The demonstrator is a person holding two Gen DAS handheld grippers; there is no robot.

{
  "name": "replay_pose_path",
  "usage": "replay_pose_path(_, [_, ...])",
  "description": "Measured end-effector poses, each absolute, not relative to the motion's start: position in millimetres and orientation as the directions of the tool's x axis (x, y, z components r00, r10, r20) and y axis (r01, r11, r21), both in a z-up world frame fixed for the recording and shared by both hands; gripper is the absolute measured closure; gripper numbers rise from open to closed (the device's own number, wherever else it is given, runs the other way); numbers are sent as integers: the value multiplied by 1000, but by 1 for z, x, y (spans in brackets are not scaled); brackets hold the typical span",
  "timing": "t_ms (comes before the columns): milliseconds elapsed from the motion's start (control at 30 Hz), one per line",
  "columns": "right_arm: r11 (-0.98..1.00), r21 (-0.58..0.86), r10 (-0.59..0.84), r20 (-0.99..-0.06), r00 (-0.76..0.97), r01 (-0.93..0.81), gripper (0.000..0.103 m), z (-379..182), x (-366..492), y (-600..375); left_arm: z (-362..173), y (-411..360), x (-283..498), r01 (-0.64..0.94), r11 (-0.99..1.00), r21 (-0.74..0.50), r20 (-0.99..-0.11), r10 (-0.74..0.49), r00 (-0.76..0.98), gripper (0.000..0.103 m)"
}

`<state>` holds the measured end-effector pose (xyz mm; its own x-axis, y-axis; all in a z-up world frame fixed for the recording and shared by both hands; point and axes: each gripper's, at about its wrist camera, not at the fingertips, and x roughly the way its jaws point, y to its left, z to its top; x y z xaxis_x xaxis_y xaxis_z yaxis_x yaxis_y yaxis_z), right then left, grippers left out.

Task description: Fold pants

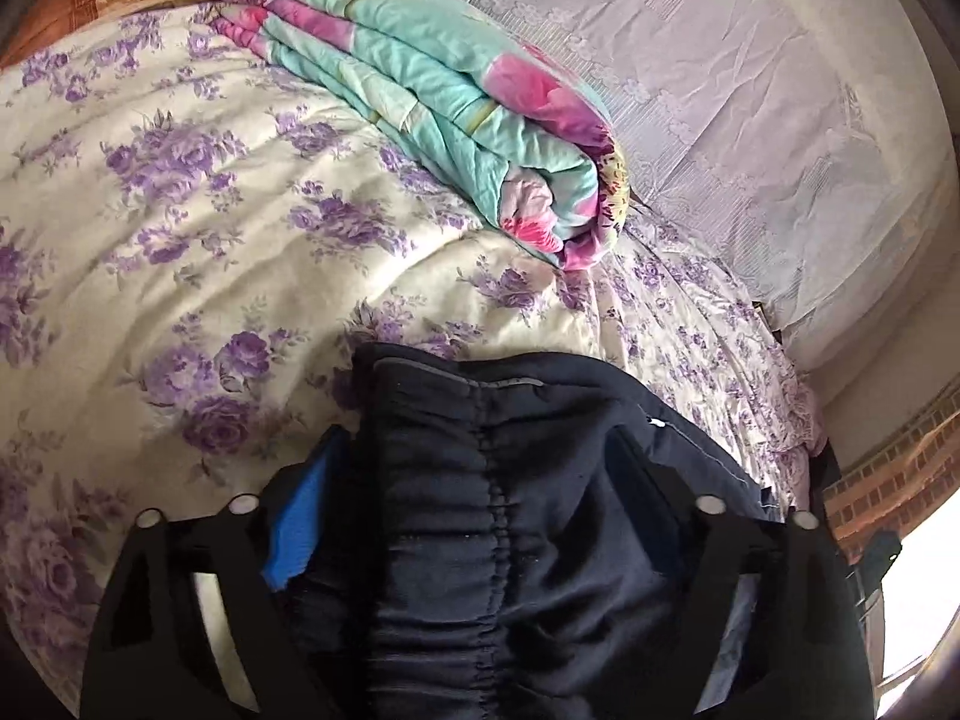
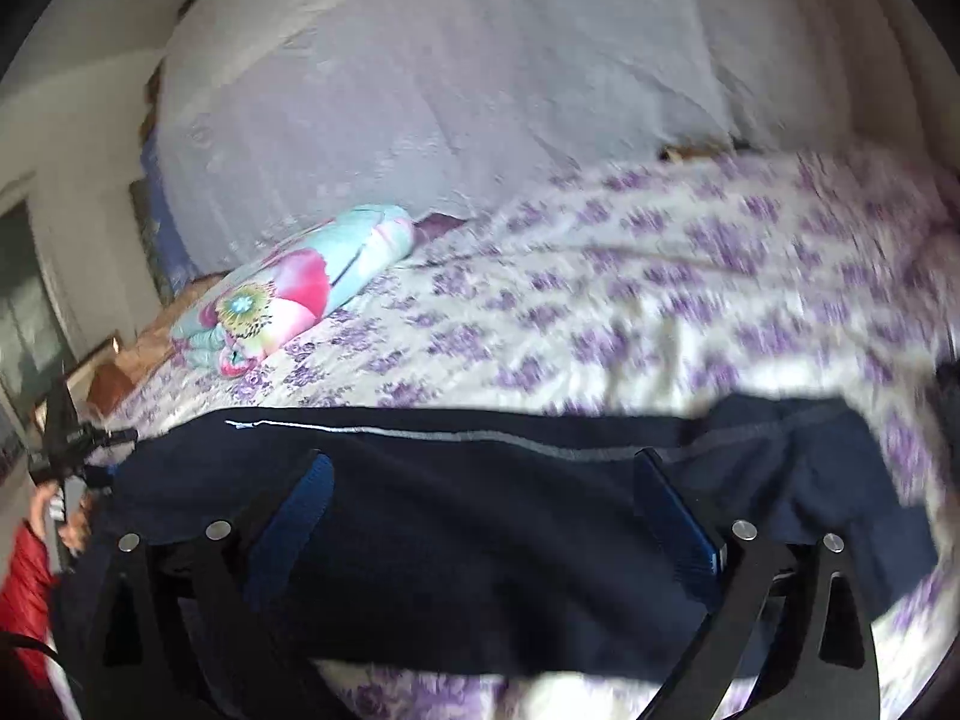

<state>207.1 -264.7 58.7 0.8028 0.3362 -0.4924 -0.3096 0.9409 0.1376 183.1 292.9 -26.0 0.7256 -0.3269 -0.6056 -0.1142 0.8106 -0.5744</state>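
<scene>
Dark pants point(image 1: 498, 516) bunch between my left tool point(image 1: 474, 480), jaws around the waistband w/ gaps showing; right tool point(image 2: 486, 486) gapes, holding nothing. Pants lie at bed's point(image 1: 180, 210) near edge. Risk: waistband slips, fold collapses. Right view blurred; can't see legs' ends.

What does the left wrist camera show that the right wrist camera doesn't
Only the left wrist view shows the gathered elastic waistband of the dark pants, bunched between the left tool fingers, plus a brick wall at the right edge.

Only the right wrist view shows the pants' grey side stripe running full length, a red sleeve, a hand holding the other tool, and the right tool open above the fabric.

Both share the purple-flowered bedspread, the folded turquoise and pink quilt and the pale lace cover.
</scene>
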Motion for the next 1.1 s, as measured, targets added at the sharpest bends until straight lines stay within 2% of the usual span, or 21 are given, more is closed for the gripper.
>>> replay_pose_path(67, [915, 18, 351, -528, 773, -403, 3, 69, 234, -235, -23, 291, 181, -107, 825, -554, -603, -309, 735, 47])
replay_pose_path(100, [894, -1, 371, -559, 742, -448, 3, 69, 251, -222, -22, 292, 181, -105, 829, -549, -600, -304, 740, 60])
replay_pose_path(133, [883, -4, 379, -584, 718, -470, 3, 68, 266, -213, -23, 294, 182, -105, 826, -554, -597, -306, 741, 68])
replay_pose_path(200, [856, 25, 414, -631, 656, -517, 4, 60, 298, -195, -26, 303, 180, -107, 798, -593, -578, -330, 747, 74])
replay_pose_path(233, [849, 36, 421, -649, 634, -528, 9, 55, 312, -188, -27, 306, 180, -104, 785, -611, -567, -343, 749, 75])
replay_pose_path(367, [803, 65, 443, -731, 519, -592, 21, 18, 350, -160, -33, 308, 186, -118, 771, -625, -578, -357, 733, 73])
replay_pose_path(433, [772, 63, 428, -787, 444, -632, 21, -7, 357, -148, -36, 308, 190, -112, 759, -641, -579, -382, 720, 52])
replay_pose_path(500, [764, 42, 404, -810, 426, -644, 22, -19, 354, -141, -39, 305, 195, -101, 755, -648, -582, -406, 705, 37])
replay_pose_path(567, [758, 29, 406, -803, 436, -652, 45, -15, 347, -139, -38, 299, 198, -91, 775, -625, -598, -400, 695, 37])
replay_pose_path(600, [753, 16, 403, -802, 441, -657, 67, -13, 342, -137, -36, 295, 198, -79, 788, -611, -599, -395, 696, 40])
replay_pose_path(633, [757, -13, 382, -802, 459, -654, 82, -11, 336, -135, -34, 294, 197, -72, 798, -598, -598, -385, 703, 52])
replay_pose_path(667, [755, -50, 363, -799, 480, -654, 94, -7, 327, -132, -31, 294, 195, -61, 803, -592, -588, -379, 714, 59])
replay_pose_path(700, [752, -74, 359, -788, 500, -655, 97, 0, 318, -132, -29, 296, 193, -53, 798, -600, -573, -384, 724, 77])
replay_pose_path(767, [755, -105, 367, -751, 549, -648, 97, 16, 290, -132, -24, 303, 187, -23, 774, -633, -519, -402, 754, 81])
replay_pose_path(900, [778, -123, 399, -661, 636, -616, 97, 56, 227, -143, -2, 299, 165, 84, 785, -613, -397, -399, 826, 87])
replay_pose_path(1000, [783, -150, 422, -585, 693, -604, 97, 81, 158, -151, 15, 292, 140, 146, 803, -578, -321, -387, 864, 86])
replay_pose_path(1067, [779, -166, 436, -550, 713, -605, 97, 85, 106, -154, 18, 292, 121, 174, 777, -606, -281, -413, 866, 86])
replay_pose_path(1100, [775, -172, 442, -540, 716, -608, 97, 81, 78, -155, 17, 292, 113, 172, 762, -624, -277, -421, 864, 81])
